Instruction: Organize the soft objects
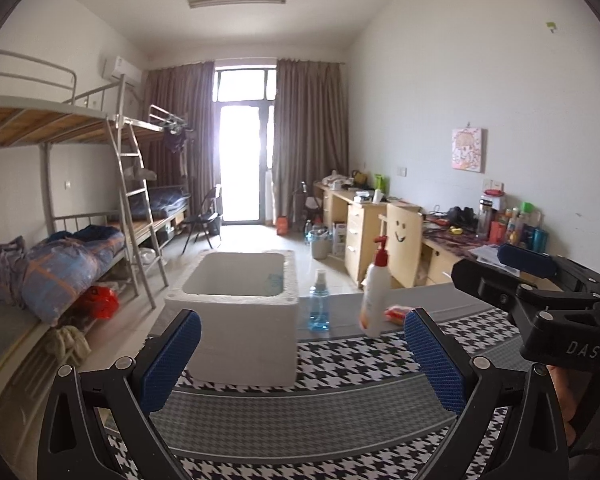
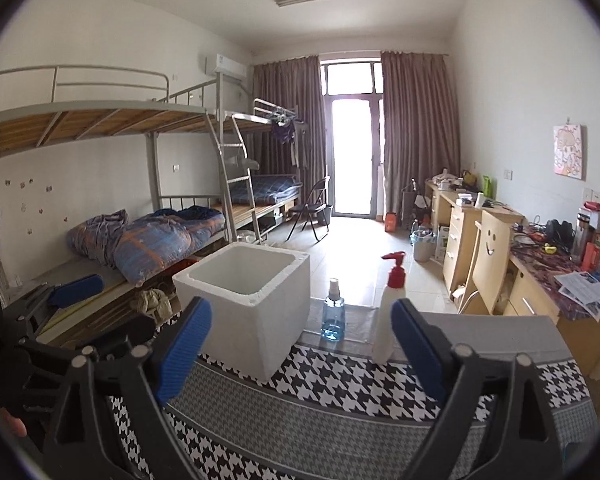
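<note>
Both claws, left gripper [image 1: 302,360] and right gripper [image 2: 300,350], gape wide, holding nothing. White box [image 1: 240,312] sits at twelve o'clock near the table [image 1: 300,412] edge.

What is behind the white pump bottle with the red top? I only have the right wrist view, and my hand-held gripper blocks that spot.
Observer: The left wrist view shows a small orange-red packet lying beside the base of the white plastic pump bottle.
Operator: Anything inside the white foam box?
Observer: A pale blue mark shows low on an inner wall of the white foam box; its floor is hidden.
Operator: Is the left hand-held gripper holding something?
Observer: No, the left hand-held gripper is open, with nothing between its fingers.
</note>
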The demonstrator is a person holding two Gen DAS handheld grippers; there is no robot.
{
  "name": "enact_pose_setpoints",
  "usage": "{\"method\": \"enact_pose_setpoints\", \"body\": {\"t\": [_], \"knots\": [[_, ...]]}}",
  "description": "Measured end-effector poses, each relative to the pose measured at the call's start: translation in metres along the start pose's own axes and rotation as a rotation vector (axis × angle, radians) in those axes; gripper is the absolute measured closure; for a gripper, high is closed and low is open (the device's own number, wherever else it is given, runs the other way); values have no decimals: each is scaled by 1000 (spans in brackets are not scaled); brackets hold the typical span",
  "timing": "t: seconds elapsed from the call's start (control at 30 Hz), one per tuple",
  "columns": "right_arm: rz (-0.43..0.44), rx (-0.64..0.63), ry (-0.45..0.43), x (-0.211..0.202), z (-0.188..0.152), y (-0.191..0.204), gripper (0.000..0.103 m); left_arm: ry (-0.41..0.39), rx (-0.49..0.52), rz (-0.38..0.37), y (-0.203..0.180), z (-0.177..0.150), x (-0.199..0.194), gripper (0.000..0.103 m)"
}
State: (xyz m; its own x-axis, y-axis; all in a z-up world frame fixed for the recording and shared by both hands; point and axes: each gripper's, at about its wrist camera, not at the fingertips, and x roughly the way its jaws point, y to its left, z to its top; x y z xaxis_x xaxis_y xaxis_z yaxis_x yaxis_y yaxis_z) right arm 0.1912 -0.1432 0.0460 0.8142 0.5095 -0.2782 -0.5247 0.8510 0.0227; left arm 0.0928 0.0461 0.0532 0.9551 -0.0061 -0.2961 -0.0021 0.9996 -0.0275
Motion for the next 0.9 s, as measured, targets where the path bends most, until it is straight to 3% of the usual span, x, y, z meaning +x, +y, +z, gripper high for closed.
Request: {"method": "enact_pose_setpoints", "body": {"t": [0.37,0.9], "knots": [[-28,36,-52,-40,-20,-8,8,-69,11,-32,-17,-9,-27,1],[-106,47,-124,-78,-49,-15,3,-128,22,3,-33,-27,-43,1]]}}
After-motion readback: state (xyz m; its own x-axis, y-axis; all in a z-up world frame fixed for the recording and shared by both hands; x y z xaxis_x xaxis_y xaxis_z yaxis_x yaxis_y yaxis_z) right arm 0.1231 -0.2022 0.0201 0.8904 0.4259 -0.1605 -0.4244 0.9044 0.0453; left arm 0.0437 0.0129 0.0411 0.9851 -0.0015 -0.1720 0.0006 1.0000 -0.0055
